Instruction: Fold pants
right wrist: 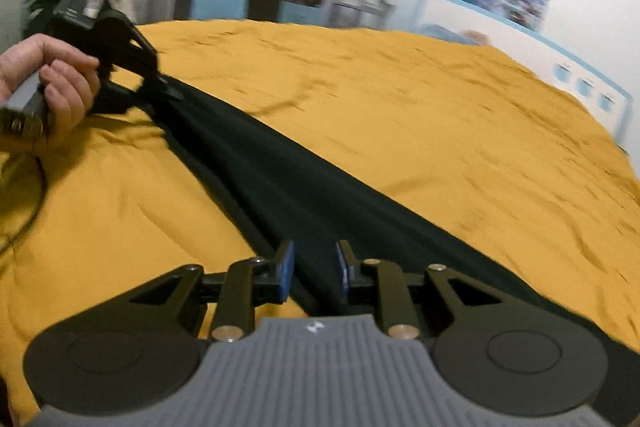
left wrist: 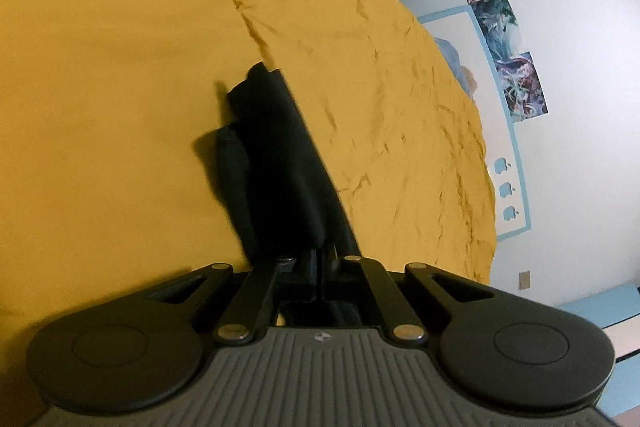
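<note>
The black pants [right wrist: 304, 187] lie stretched in a long narrow band across the yellow bedspread [right wrist: 440, 115], the long axis running from the left gripper [right wrist: 160, 83] at the far upper left of the right wrist view down to the right gripper [right wrist: 315, 267] at the near edge. The left gripper, held in a hand [right wrist: 52, 83], is clamped tight on one end of the cloth; in its own view the dark fabric bunches right at the closed jaws and trails away over the bed. The right gripper stands partly open — its blue pads [right wrist: 287, 273] sit either side of the band, with the fabric passing between them, and do not seem to press on it. The right gripper is therefore the nearer one to the free end, and a fold would likely carry that end along the axis toward the left gripper.
</note>
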Action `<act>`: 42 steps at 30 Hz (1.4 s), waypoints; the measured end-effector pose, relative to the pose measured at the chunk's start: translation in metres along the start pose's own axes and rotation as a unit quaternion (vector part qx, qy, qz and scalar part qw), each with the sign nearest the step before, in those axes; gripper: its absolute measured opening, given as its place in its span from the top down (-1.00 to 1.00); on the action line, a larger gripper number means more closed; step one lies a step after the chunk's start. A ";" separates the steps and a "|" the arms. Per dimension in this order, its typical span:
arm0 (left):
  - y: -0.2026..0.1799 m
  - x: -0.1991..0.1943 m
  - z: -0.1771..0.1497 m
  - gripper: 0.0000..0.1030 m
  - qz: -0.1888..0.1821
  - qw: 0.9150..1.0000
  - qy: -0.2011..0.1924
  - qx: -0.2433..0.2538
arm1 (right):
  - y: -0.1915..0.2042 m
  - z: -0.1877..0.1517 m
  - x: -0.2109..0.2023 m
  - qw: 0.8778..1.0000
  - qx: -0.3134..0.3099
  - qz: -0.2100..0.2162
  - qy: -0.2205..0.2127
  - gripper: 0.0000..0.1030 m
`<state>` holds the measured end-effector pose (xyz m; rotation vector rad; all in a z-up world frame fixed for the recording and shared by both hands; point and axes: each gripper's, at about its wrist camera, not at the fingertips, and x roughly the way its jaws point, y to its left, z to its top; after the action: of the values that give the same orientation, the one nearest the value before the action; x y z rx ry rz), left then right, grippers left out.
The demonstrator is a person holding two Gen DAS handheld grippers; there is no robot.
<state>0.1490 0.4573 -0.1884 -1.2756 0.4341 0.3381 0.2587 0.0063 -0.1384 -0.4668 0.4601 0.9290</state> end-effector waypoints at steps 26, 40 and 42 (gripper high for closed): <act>0.026 -0.006 0.016 0.57 -0.036 0.999 -0.017 -0.020 | 0.006 0.043 0.029 0.995 -0.048 0.085 0.035 0.55; 0.050 -0.015 0.008 0.86 -0.072 0.997 -0.026 -0.026 | 0.000 0.187 0.217 0.961 -0.040 0.260 0.080 0.53; 0.048 -0.011 0.008 0.89 -0.060 0.998 -0.020 -0.023 | 0.011 0.190 0.244 0.958 -0.047 0.266 0.096 0.52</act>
<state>0.1174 0.4773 -0.2214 -1.3311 0.3156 0.2743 0.4090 0.2768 -0.1242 -0.5332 0.7428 1.4373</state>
